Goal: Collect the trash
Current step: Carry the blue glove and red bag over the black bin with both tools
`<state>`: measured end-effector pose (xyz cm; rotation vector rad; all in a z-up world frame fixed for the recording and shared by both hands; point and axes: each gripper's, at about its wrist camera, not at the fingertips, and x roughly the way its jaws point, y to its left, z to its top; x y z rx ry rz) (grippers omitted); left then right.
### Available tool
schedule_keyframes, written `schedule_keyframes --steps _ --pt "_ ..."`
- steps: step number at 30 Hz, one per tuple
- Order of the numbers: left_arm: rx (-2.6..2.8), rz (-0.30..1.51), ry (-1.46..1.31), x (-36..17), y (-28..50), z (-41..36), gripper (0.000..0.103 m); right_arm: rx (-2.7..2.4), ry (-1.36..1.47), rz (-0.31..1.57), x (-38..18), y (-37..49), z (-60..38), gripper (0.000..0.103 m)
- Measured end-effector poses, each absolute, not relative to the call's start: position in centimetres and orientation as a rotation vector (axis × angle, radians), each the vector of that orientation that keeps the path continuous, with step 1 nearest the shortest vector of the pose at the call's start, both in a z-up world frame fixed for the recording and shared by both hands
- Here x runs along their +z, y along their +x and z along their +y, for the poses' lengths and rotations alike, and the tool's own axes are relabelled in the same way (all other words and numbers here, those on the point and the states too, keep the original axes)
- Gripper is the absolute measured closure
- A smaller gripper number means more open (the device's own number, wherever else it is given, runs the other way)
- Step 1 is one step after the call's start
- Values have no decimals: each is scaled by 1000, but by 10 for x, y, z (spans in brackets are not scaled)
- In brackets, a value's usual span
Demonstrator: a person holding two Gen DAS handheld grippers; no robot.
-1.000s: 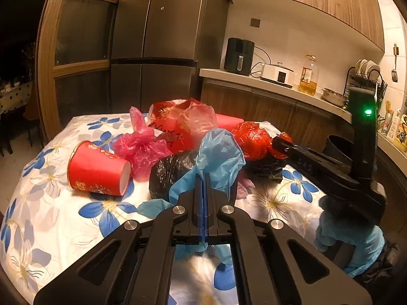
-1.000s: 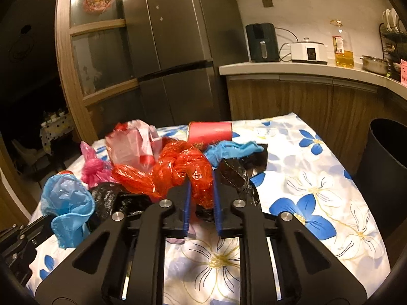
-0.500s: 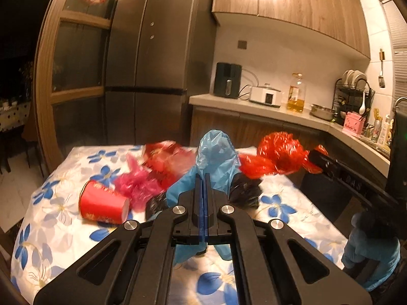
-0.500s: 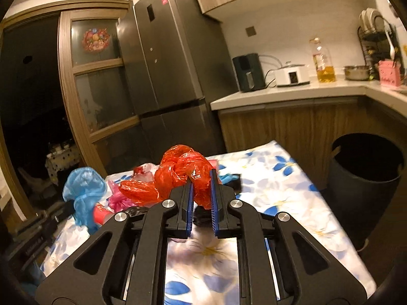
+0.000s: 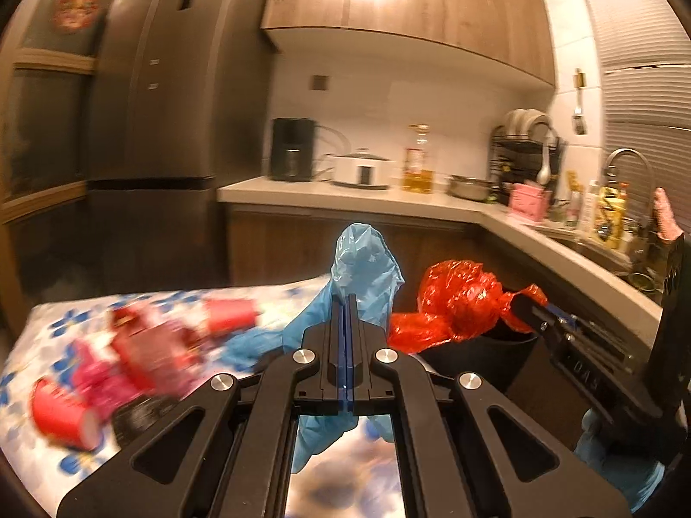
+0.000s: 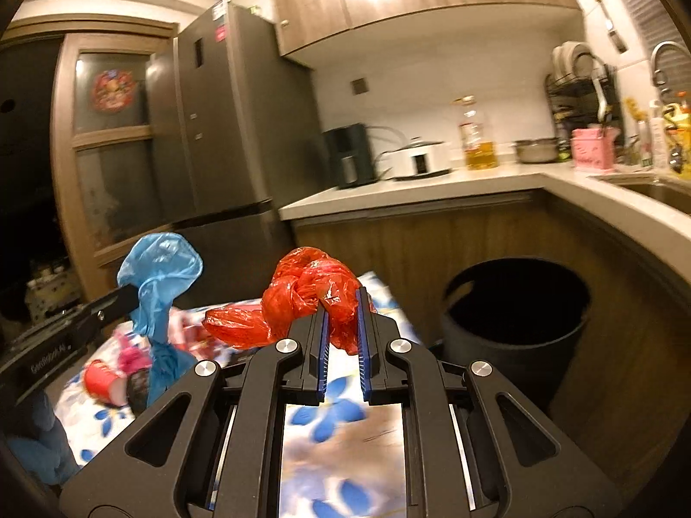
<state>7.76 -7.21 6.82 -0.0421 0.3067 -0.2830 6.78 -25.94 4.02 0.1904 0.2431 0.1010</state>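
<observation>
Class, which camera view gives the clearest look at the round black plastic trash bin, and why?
The right wrist view: the round black plastic trash bin shows its whole open rim and wall beside the table. In the left wrist view the bin is mostly hidden behind the crumpled red plastic bag.

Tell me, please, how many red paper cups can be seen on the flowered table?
2: one red cup lies on its side at the table's near left edge; a second red cup lies farther back beside the pink bags. Blur and piled bags may hide others.

Crumpled blue bag (image 5: 365,267) and red bag (image 6: 311,291) held aloft; black bin (image 6: 514,315) open.
</observation>
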Motion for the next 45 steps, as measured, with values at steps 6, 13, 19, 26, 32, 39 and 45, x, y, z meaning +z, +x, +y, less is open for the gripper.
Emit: schedule_keyframes --steps 6,13,19,26,32,39,45 --pt "-436 284 -72 78 114 -127 103 -41 206 210 42 82 -312 92" --pt "-547 247 -109 83 152 -184 103 -206 198 192 34 108 -369 92" --pt "-609 238 -133 76 181 -226 103 -263 199 222 21 129 -401 92" --pt "-663 260 -125 58 203 -255 103 -277 205 247 11 149 -421 92" --pt "-692 282 -116 47 215 -269 103 -271 209 260 4 160 -426 92" --pt "-707 309 -89 35 224 -280 102 -259 224 274 -1 167 -431 90" --pt "-678 326 -87 26 229 -278 60 -251 228 294 -5 172 -436 75"
